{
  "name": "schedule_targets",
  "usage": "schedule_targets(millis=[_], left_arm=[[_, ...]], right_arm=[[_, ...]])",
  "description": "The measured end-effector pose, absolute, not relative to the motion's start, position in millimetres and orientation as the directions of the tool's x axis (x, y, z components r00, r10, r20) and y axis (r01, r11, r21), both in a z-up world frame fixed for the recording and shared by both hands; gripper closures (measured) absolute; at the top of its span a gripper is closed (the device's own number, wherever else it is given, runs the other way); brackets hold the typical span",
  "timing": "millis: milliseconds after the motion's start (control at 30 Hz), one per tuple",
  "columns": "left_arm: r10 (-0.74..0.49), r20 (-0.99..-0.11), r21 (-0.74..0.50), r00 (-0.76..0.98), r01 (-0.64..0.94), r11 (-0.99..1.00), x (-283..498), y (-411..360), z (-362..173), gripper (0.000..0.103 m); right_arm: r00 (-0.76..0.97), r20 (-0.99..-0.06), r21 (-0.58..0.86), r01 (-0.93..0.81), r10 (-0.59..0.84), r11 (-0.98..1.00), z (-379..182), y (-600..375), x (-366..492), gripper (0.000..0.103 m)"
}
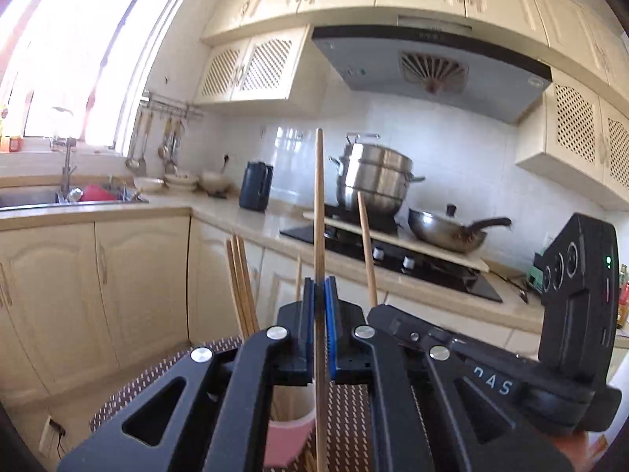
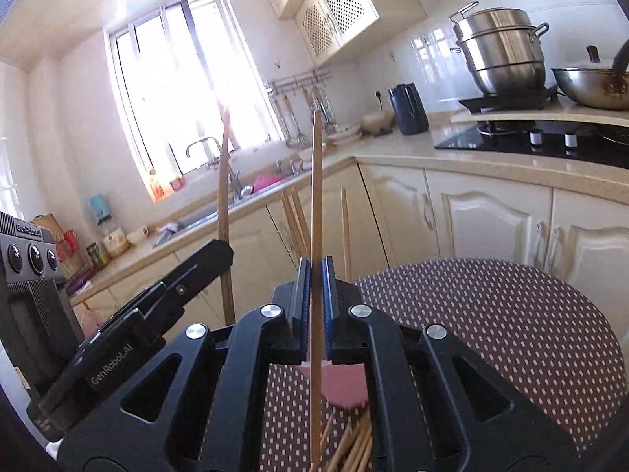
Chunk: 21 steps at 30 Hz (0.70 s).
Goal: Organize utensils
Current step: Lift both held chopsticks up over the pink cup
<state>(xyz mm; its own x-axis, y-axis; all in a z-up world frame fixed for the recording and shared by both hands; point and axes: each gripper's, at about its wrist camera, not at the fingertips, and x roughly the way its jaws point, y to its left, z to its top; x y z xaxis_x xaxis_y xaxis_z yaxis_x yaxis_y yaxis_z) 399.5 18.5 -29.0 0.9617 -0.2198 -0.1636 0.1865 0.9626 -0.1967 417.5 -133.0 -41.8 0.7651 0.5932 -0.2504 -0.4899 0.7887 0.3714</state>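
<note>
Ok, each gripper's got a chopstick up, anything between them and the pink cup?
Nothing visible blocks the way. The left gripper holds its chopstick upright just above the pink cup, which already holds several chopsticks. The right gripper holds its chopstick close beside it.

You have a steel steamer pot (image 1: pixel 373 179) on the stove (image 1: pixel 393 253), a wok (image 1: pixel 444 230) just beside it, a dark kettle (image 1: pixel 255 187) on the surface (image 1: pixel 220 206), and a sink (image 1: pixel 35 196) under the window (image 1: pixel 78 51).

Chopsticks (image 1: pixel 241 287) in cup (image 1: pixel 289 438) on mat (image 2: pixel 511 334)
</note>
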Motion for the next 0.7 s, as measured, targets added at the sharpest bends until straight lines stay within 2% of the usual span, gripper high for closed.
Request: schedule_targets(millis=[133,367,467,700], left_arm=[[-0.154,-0.099,-0.193,0.983,0.133,0.972,418.8,25.7,-23.7,0.097],[-0.08,-0.065,-0.179,0.995,0.067,0.982,454.4,32.9,-36.0,0.097],[-0.074,-0.075,-0.183,0.994,0.06,0.981,462.1,34.4,-46.6,0.097],[-0.094,-0.152,-0.173,0.984,0.067,0.983,464.0,35.4,-75.2,0.097]], right_arm=[[0.792,-0.187,0.368,-0.492,0.581,0.789,-40.8,-127.8,437.8,0.097],[0.823,-0.121,0.356,-0.487,0.556,0.798,-46.1,-116.8,461.4,0.097],[0.829,-0.112,0.333,-0.489,0.548,0.807,-50.4,-110.3,466.5,0.097],[0.811,-0.163,0.291,-0.505,0.562,0.813,-68.6,-103.7,462.5,0.097]])
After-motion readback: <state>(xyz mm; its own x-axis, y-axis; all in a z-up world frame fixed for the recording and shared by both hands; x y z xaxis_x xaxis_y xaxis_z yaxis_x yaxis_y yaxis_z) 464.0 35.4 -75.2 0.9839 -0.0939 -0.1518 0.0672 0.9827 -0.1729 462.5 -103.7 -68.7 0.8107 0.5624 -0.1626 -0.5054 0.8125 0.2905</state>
